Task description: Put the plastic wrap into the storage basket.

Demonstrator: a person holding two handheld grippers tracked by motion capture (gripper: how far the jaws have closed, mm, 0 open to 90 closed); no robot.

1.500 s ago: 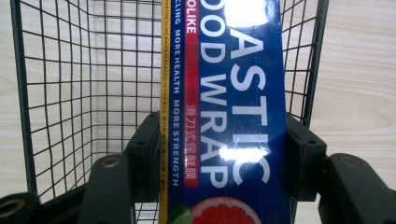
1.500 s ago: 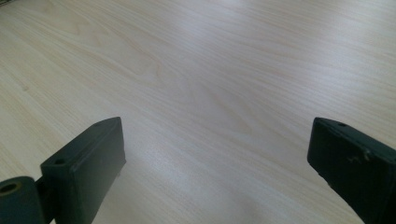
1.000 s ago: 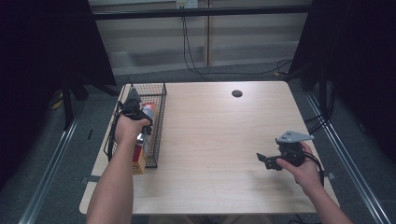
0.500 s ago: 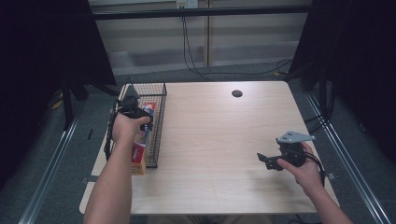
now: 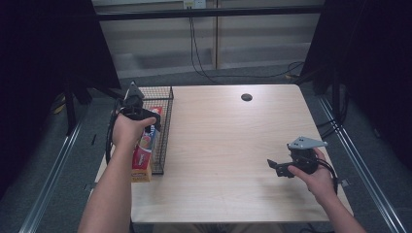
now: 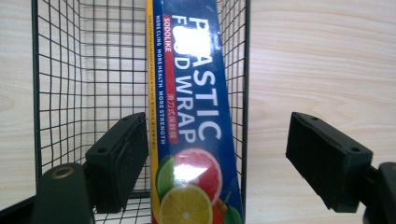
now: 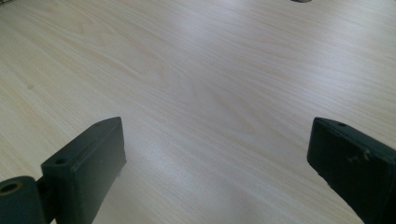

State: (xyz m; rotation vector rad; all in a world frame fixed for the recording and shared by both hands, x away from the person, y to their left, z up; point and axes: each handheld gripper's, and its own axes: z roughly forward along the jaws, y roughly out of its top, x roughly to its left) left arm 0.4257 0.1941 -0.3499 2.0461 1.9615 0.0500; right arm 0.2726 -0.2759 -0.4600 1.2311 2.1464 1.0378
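Black jaws of the left gripper (image 6: pixel 212 154) stand wide apart, straddling the plastic-wrap box (image 6: pixel 194 121) without touching it; the box lies in the wire basket (image 5: pixel 163 131) at the table's (image 5: pixel 233 145) left edge. Right gripper (image 5: pixel 278 167) gapes empty above bare wood.

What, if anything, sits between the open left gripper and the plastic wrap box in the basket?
Nothing visible. In the left gripper view the plastic wrap box lies in the wire basket, directly between the open jaws of the left gripper, with no other item in front of it.
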